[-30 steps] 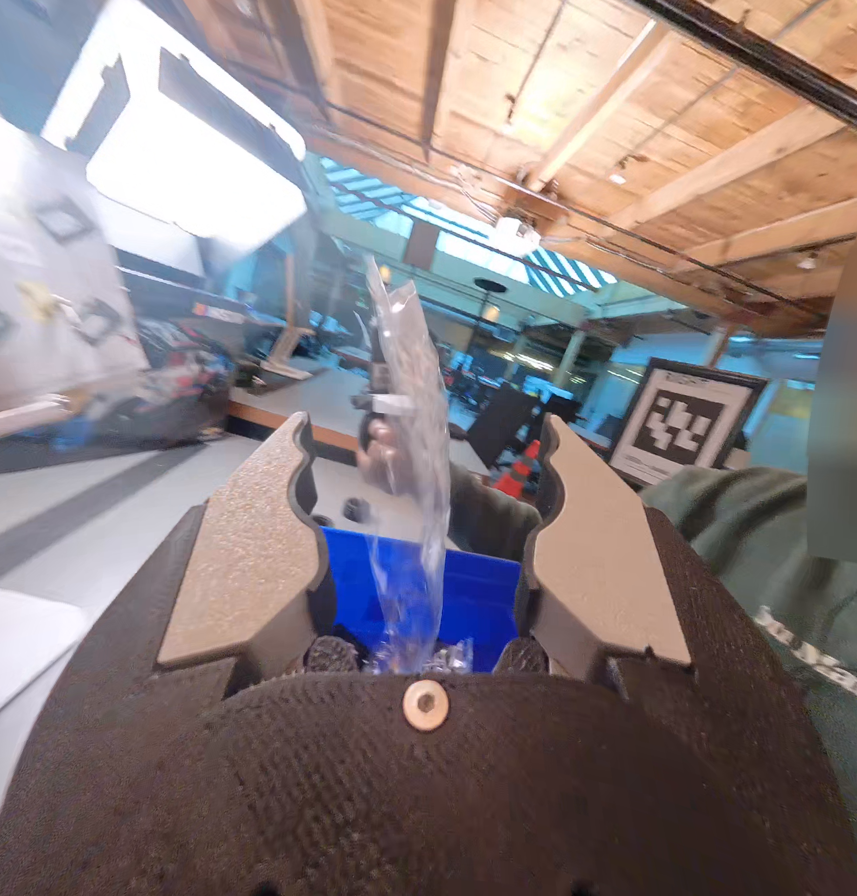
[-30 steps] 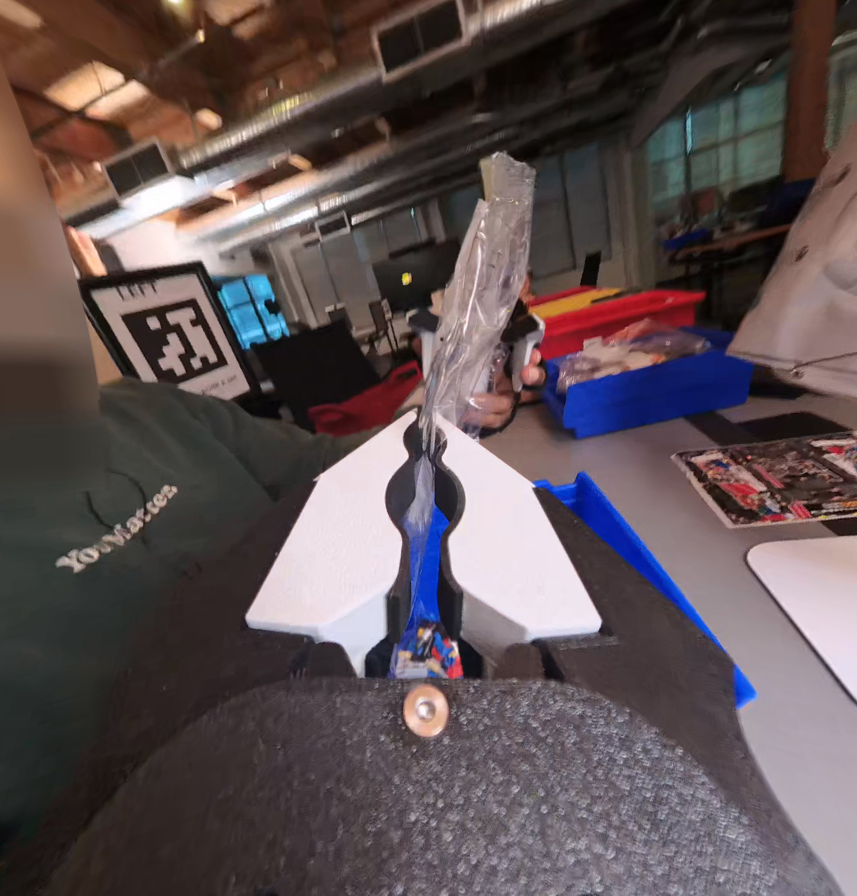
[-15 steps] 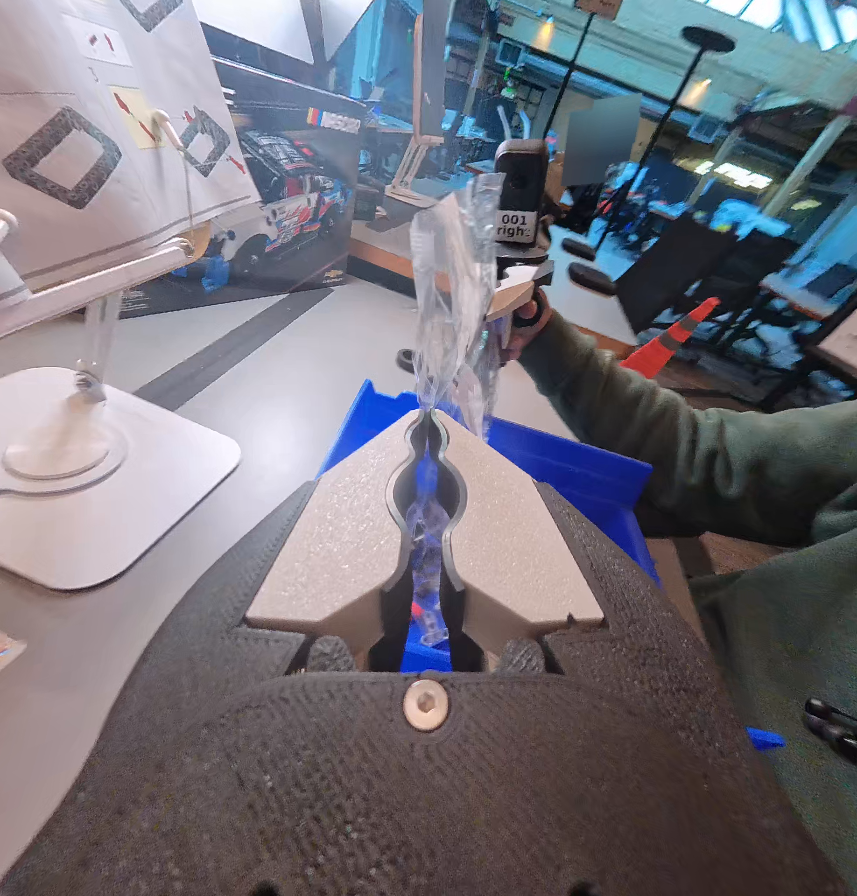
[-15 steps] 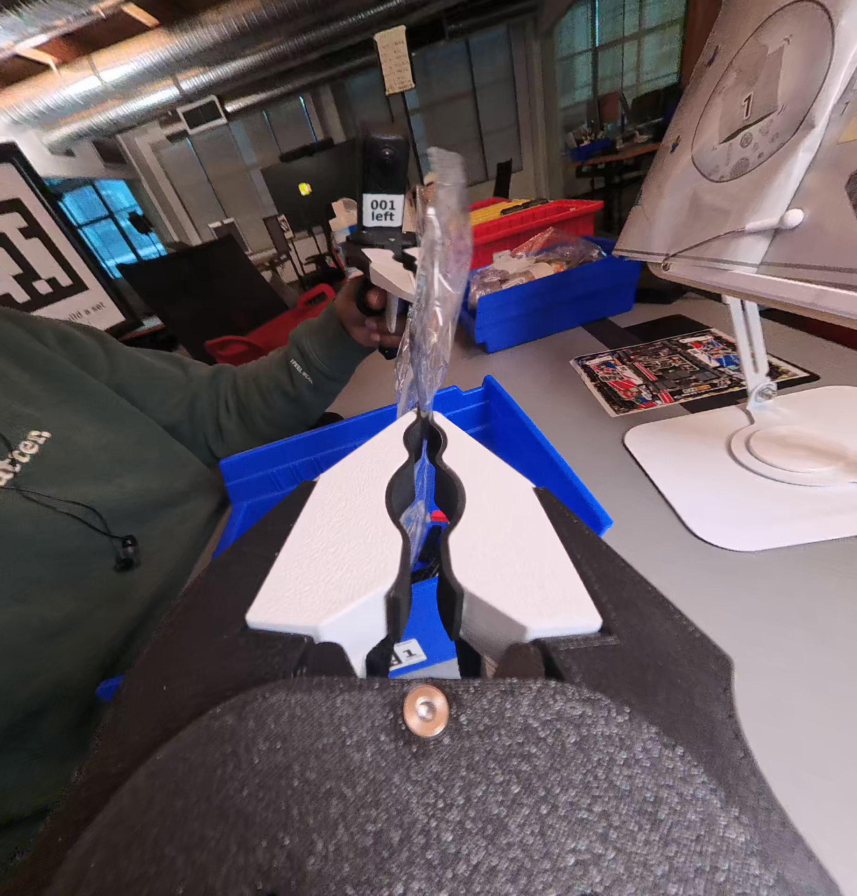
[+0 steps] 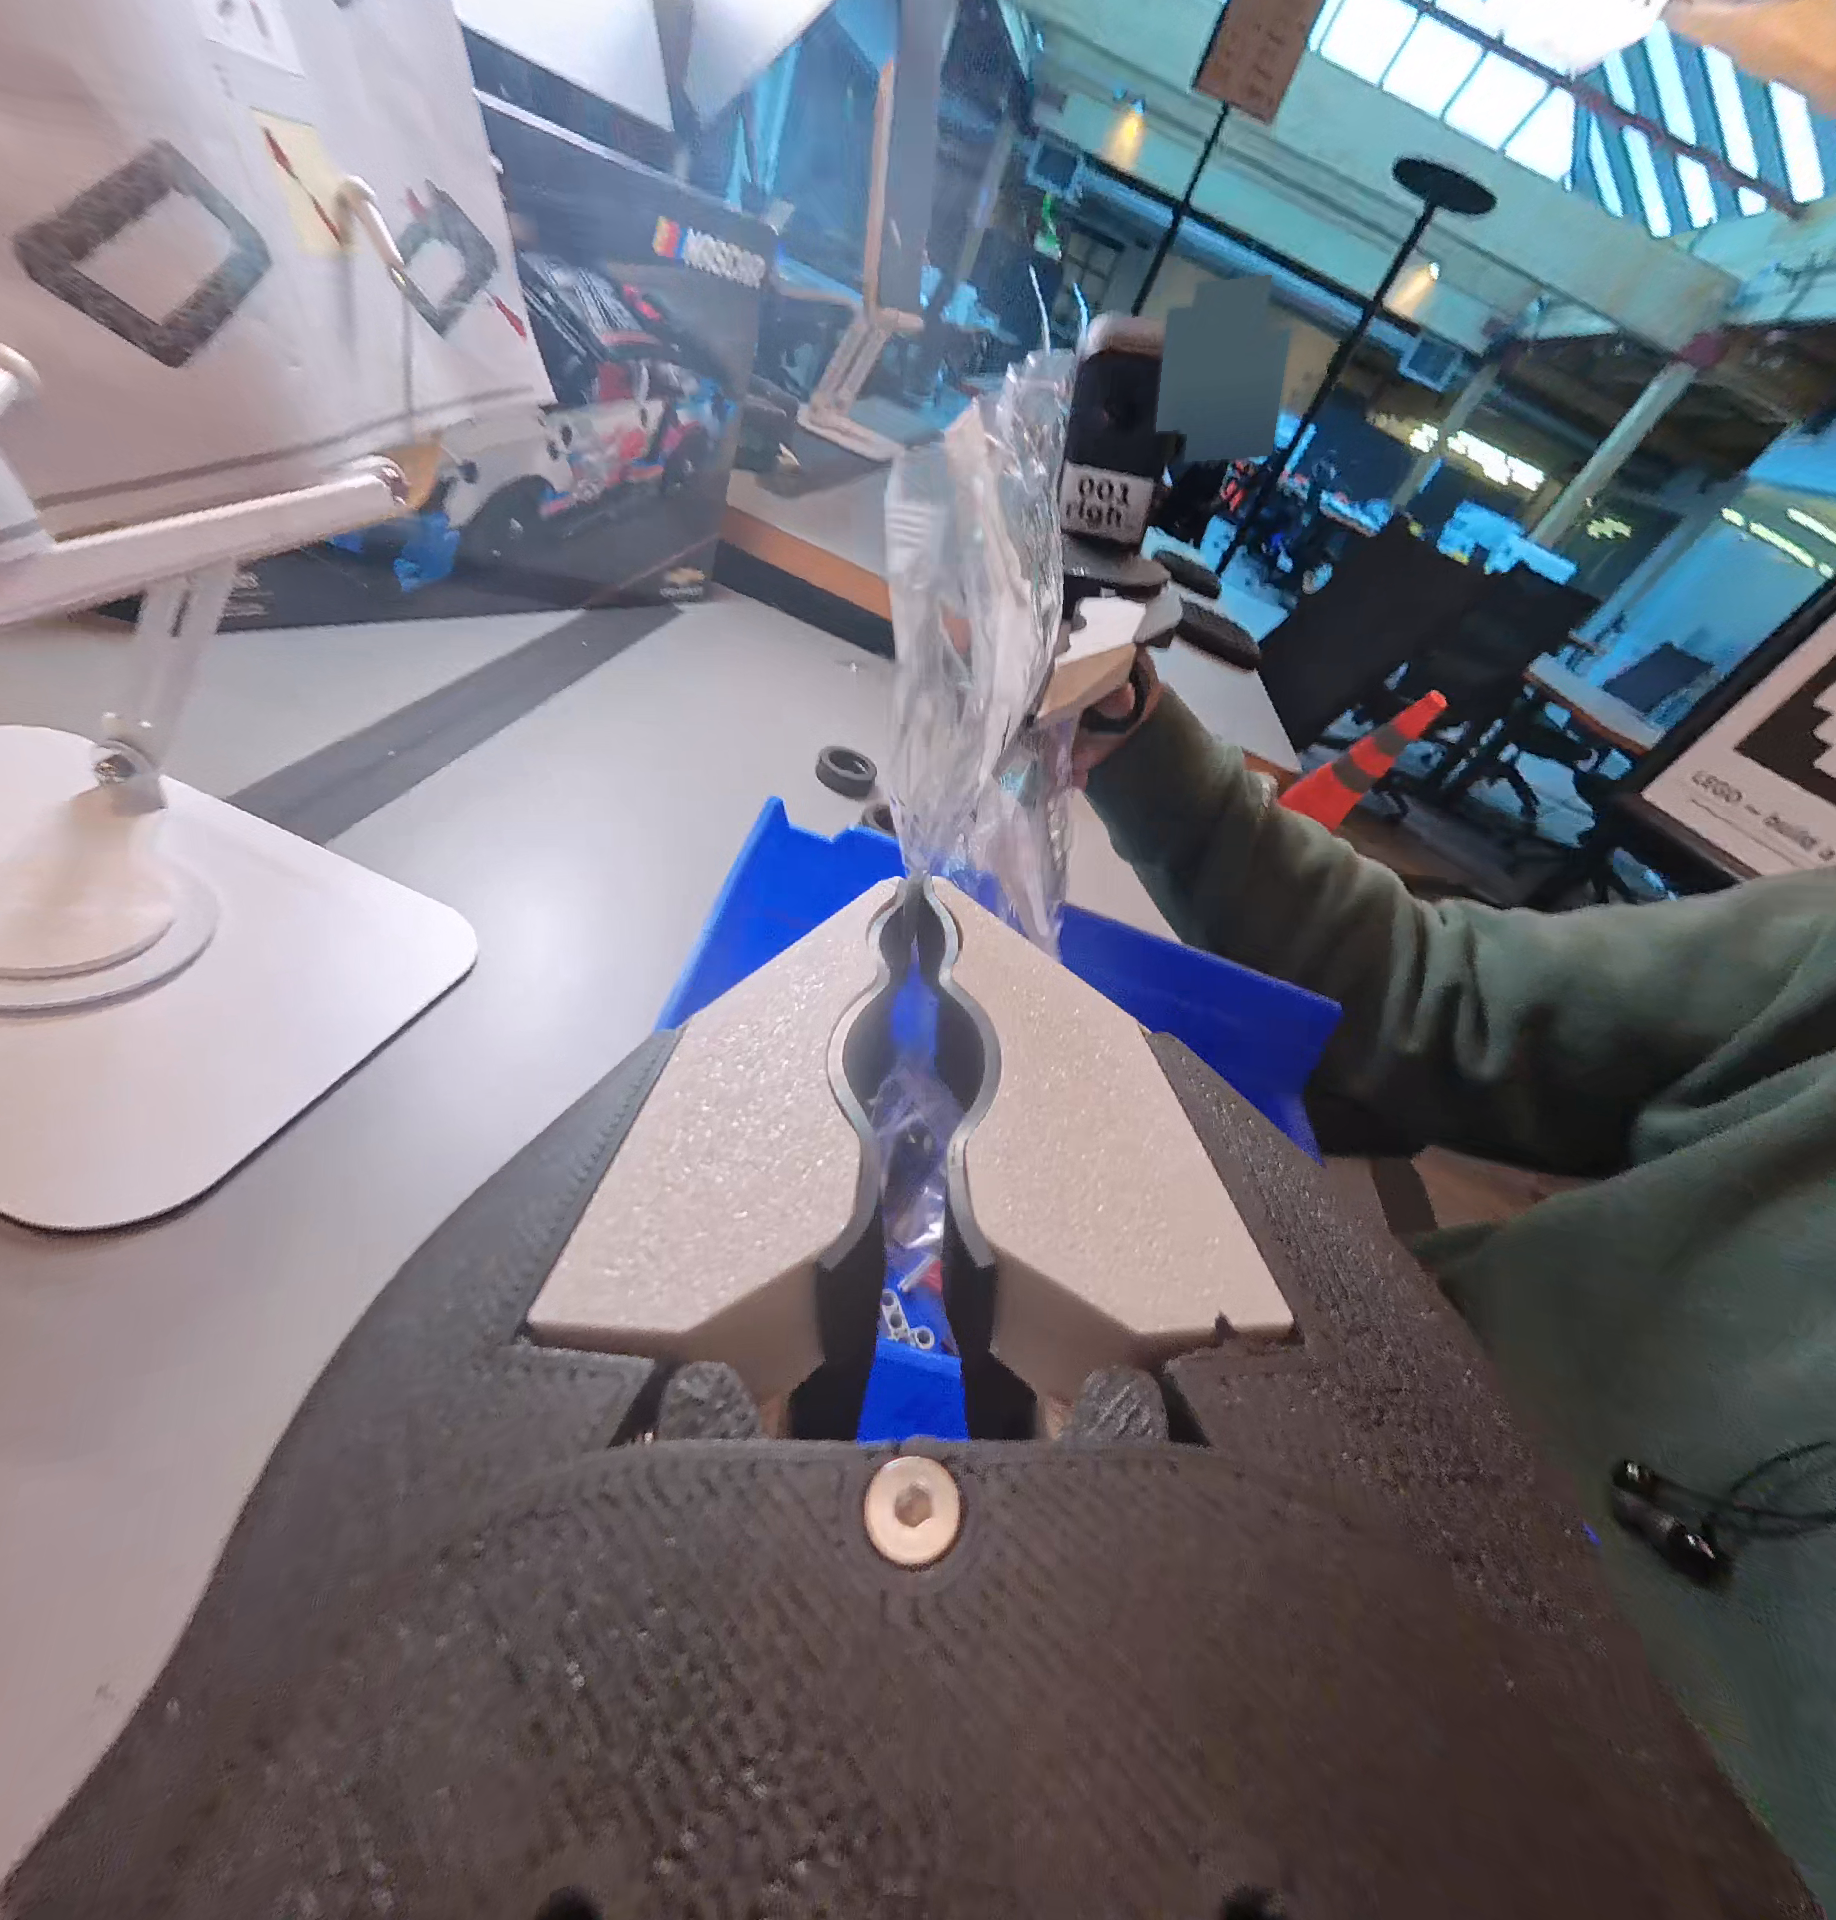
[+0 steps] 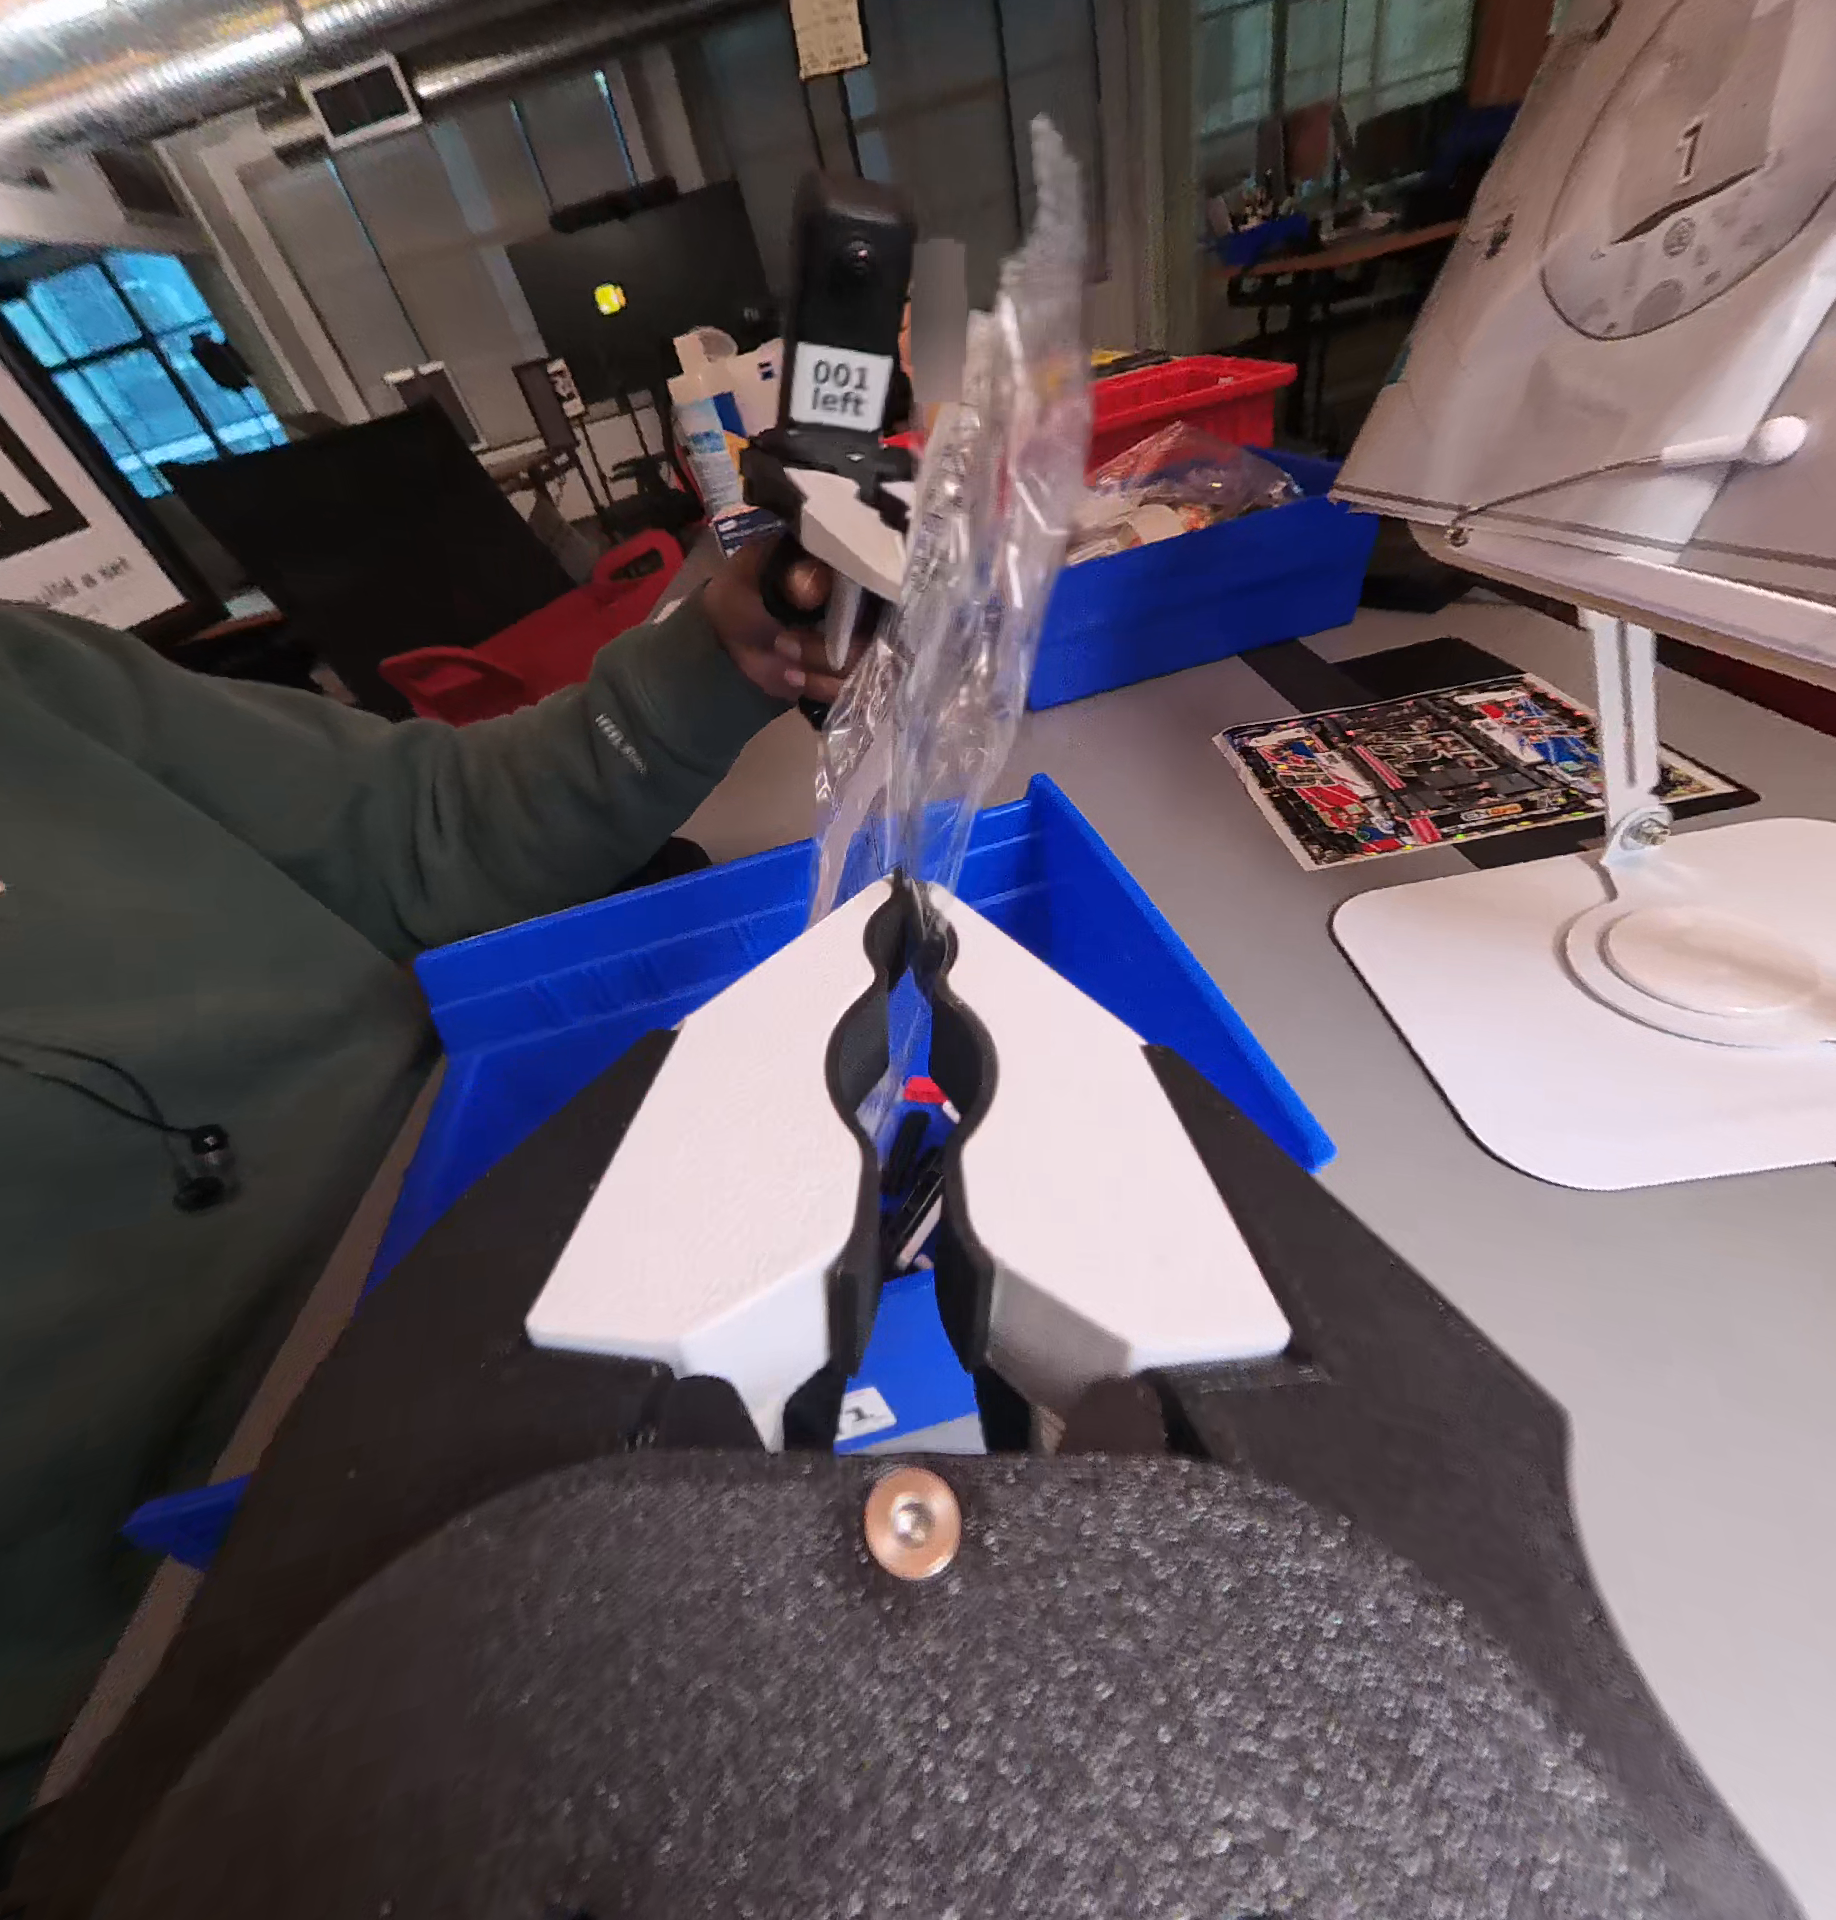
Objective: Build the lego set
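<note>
A clear plastic bag (image 5: 971, 644) is stretched upright between my two grippers above a blue bin (image 5: 1205, 987). My left gripper (image 5: 919, 896) is shut on one edge of the bag. My right gripper (image 6: 909, 896) is shut on the opposite edge of the bag (image 6: 955, 582). Each gripper shows in the other's view, the right one in the left wrist view (image 5: 1101, 644) and the left one in the right wrist view (image 6: 852, 520). Small loose lego pieces (image 5: 909, 1320) lie in the bin (image 6: 633, 956) below the jaws, and some show in the right wrist view (image 6: 919, 1174).
A white stand base (image 5: 166, 987) (image 6: 1672, 987) holds an open instruction booklet (image 6: 1672, 260) beside the bin. A printed sheet (image 6: 1465, 758) lies on the grey table. A second blue bin (image 6: 1205, 582) with bags, a red bin (image 6: 1184, 400), black tyres (image 5: 846, 771) and the set's box (image 5: 623, 416) stand farther back. One gripper's finger ends stand about 15 centimeters off the other's.
My left gripper was open around the bag one second ago and has shut on it. Both grippers have tilted down from the ceiling toward the table and bin.
</note>
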Available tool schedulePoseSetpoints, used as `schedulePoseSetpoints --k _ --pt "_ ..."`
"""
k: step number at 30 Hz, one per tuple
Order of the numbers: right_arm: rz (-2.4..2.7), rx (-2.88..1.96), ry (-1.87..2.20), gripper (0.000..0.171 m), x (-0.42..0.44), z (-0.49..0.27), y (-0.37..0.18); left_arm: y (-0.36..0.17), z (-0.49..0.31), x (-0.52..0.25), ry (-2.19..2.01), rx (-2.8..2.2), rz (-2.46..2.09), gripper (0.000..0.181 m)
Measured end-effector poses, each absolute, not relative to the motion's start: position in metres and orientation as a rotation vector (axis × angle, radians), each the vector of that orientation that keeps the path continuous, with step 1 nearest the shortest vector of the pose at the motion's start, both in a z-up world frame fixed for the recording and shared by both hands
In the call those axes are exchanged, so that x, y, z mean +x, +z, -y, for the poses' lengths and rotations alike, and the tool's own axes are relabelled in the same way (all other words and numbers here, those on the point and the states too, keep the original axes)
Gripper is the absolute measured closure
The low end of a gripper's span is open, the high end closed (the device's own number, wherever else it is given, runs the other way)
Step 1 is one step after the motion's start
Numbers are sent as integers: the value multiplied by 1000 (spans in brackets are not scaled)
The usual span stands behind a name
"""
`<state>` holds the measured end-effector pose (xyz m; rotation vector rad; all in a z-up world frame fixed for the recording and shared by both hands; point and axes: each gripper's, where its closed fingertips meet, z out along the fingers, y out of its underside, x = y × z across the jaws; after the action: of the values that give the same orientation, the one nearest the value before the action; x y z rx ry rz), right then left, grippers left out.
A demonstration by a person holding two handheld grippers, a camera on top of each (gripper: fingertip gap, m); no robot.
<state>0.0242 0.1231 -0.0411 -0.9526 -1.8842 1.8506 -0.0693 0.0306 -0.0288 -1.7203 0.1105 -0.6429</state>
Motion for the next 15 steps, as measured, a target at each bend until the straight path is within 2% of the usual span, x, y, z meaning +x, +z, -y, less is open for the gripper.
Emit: schedulePoseSetpoints --k 15 --pt "1829 -1038 1932 171 21 -136 -45 -33 -42 -73 -591 -1760 -74 181"
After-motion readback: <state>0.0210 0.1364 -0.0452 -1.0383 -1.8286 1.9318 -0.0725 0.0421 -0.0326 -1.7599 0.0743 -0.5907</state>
